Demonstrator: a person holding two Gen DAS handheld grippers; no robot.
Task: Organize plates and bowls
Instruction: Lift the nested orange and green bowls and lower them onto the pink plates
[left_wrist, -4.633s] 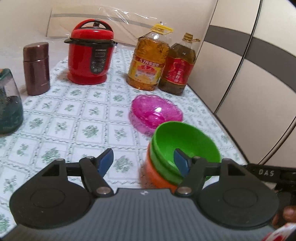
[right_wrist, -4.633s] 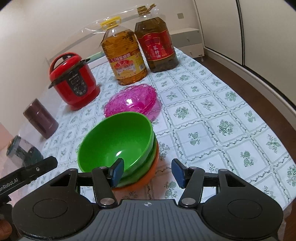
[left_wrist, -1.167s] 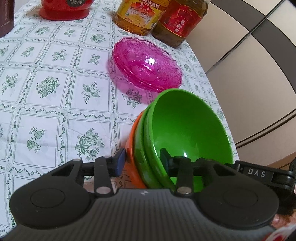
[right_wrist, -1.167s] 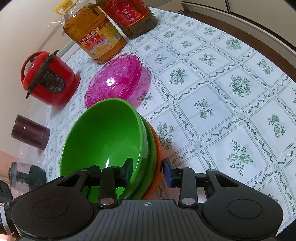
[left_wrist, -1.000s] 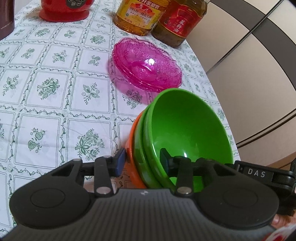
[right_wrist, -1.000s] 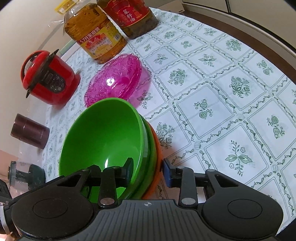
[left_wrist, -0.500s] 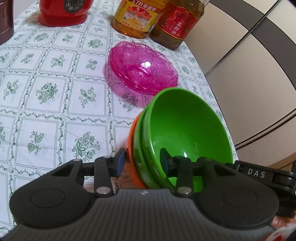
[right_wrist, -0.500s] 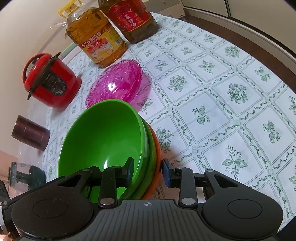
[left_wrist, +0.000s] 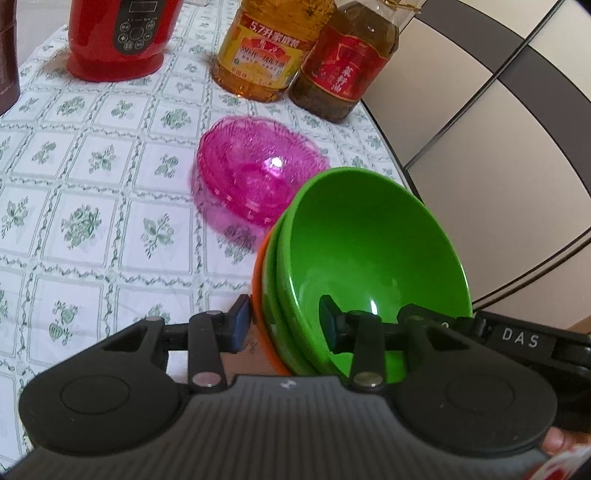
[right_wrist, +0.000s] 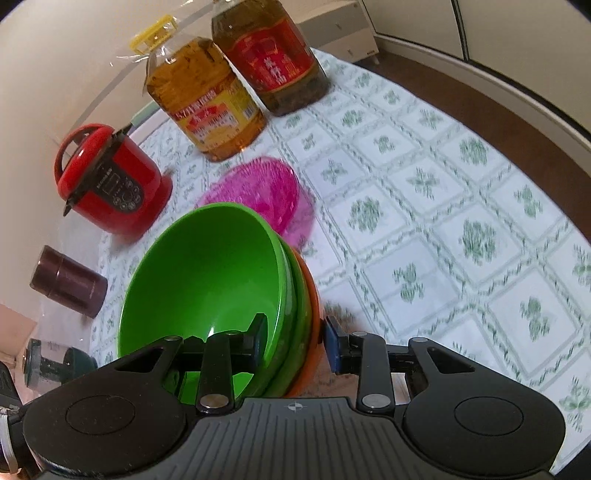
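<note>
Left wrist view: left gripper (left_wrist: 284, 324) and right gripper (right_wrist: 295, 339) each clamp the nested bowl stack's (left_wrist: 369, 251) rim, jaws part-open.

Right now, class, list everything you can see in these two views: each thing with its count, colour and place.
stacked bowls: three, two green nested in one orange, gripped at both rims
pink dishes: translucent pink, count unclear, behind the bowls
oil bottles: two, yellow label and red label, table's far end
electric cooker: one, red, far left
flask: one, maroon, left edge
jar: one, clear with dark contents, left edge
tablecloth: white, green floral
left gripper: black, shut on the rims
right gripper: black, shut on the opposite rims
</note>
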